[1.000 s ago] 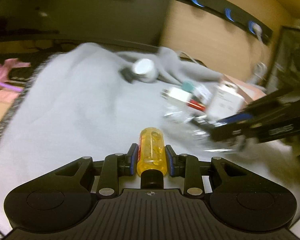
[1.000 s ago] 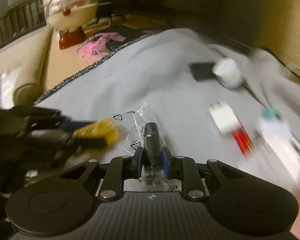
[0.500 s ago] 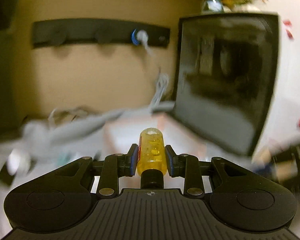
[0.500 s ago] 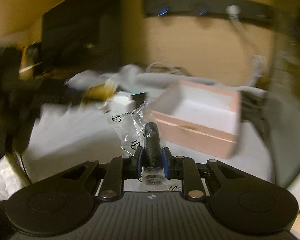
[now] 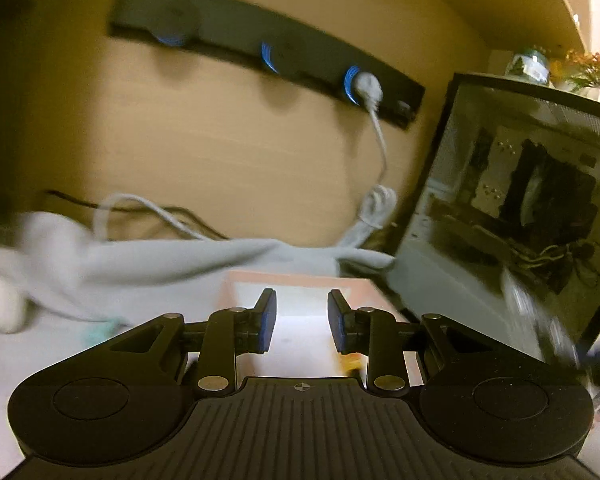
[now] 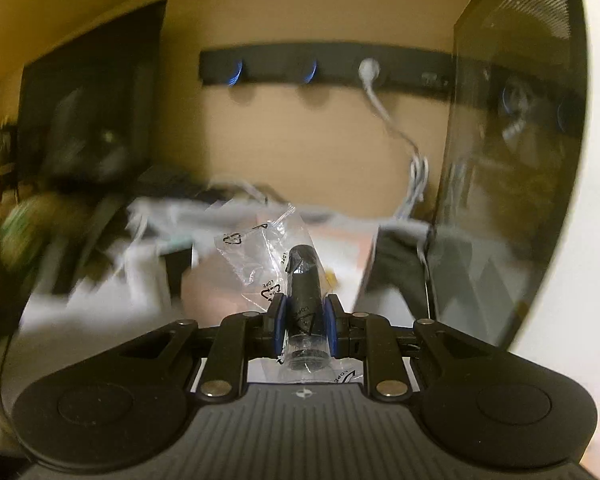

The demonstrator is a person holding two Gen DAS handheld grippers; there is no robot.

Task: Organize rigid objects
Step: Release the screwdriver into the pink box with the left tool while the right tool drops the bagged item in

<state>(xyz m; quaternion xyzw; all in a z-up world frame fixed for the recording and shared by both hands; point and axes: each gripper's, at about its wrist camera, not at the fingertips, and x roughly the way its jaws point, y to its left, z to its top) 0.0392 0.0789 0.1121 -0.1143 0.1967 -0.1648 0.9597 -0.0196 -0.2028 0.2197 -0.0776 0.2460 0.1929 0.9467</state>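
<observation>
My left gripper [image 5: 299,322] hovers over a pink box [image 5: 300,281] with a white inside. Its jaws stand apart and are closing, with nothing between them. A small piece of the yellow tube [image 5: 350,365] shows low in the box, under the right finger. My right gripper [image 6: 303,314] is shut on a black cylinder [image 6: 305,276] sealed in a clear plastic bag [image 6: 256,248]. It is held above the near side of the pink box [image 6: 340,240], which is blurred. A speck of yellow [image 6: 332,278] shows inside the box.
A glass-sided computer case [image 5: 520,220] stands just right of the box. A black socket strip [image 5: 268,52] runs along the wooden wall, with a white cable [image 5: 376,216] hanging from it. A crumpled grey cloth [image 5: 160,264] covers the table to the left.
Both grippers swung from the grey cloth to the pink box. The left jaws parted and the yellow tube left them. The right gripper kept hold of the bagged black cylinder.
</observation>
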